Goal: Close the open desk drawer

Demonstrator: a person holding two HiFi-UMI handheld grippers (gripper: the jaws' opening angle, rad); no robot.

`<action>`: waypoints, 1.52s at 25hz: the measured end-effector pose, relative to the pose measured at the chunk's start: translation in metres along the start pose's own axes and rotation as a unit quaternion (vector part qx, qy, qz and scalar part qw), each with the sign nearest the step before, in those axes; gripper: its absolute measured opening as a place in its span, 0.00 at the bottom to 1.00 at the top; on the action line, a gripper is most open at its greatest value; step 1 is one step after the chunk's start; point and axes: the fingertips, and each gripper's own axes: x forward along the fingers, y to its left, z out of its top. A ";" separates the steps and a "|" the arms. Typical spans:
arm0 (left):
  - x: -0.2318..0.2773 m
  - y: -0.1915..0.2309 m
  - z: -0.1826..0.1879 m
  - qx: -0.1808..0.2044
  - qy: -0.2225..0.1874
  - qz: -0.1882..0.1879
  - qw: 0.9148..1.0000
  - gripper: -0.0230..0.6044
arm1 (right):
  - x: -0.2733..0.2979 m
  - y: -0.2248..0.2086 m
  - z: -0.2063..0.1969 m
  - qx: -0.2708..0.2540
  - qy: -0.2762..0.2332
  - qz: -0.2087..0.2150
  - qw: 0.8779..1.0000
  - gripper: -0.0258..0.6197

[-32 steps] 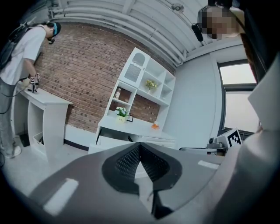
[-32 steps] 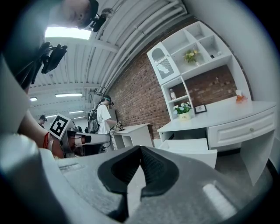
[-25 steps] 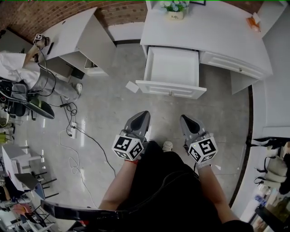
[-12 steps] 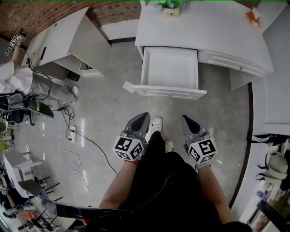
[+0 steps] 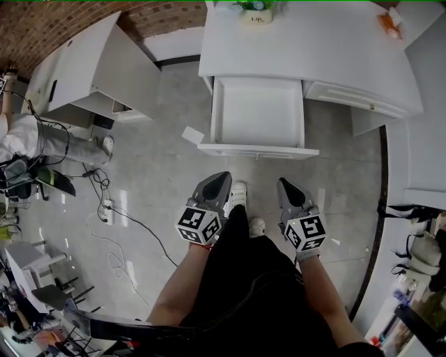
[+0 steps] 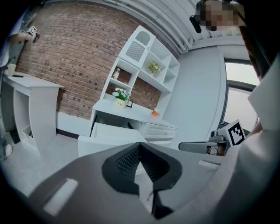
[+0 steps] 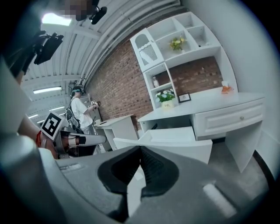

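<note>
The white desk (image 5: 306, 49) stands ahead of me, with its middle drawer (image 5: 258, 111) pulled far out and showing nothing inside. The drawer front (image 5: 258, 150) faces me. My left gripper (image 5: 224, 176) and right gripper (image 5: 283, 183) hang side by side above the floor, a short way before that front and touching nothing. Both are shut with nothing held. In the left gripper view the left gripper (image 6: 140, 144) points at the drawer (image 6: 109, 139). In the right gripper view the right gripper (image 7: 140, 148) points at the same drawer (image 7: 175, 140).
A closed drawer (image 5: 362, 101) sits to the right of the open one. A flower pot (image 5: 258, 14) and an orange item (image 5: 389, 24) rest on the desk. A second white desk (image 5: 90, 63) stands at left, with a person (image 5: 21, 132) and floor cables (image 5: 104, 202). A paper scrap (image 5: 192, 134) lies near the drawer.
I have stepped closer to the desk, so the open drawer sits nearer and more square to the grippers. A foot came forward between them. Both grippers stay shut.
</note>
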 end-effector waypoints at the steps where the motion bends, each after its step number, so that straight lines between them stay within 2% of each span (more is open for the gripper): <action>1: 0.004 0.002 -0.001 -0.002 0.003 -0.001 1.000 0.04 | 0.004 -0.002 -0.001 0.003 0.004 -0.003 1.000 0.04; 19: 0.067 0.056 -0.022 -0.029 0.062 0.007 0.998 0.04 | 0.074 -0.043 -0.017 0.047 0.058 -0.057 0.996 0.04; 25: 0.077 0.058 -0.027 -0.037 0.080 -0.005 0.996 0.04 | 0.088 -0.046 -0.025 0.057 0.076 -0.070 0.993 0.04; 32: 0.085 0.063 -0.025 -0.037 0.096 -0.022 0.994 0.04 | 0.099 -0.053 -0.019 0.083 0.073 -0.086 0.990 0.04; 38: 0.097 0.071 -0.018 -0.035 0.107 -0.038 0.993 0.04 | 0.113 -0.061 -0.013 0.086 0.076 -0.104 0.988 0.04</action>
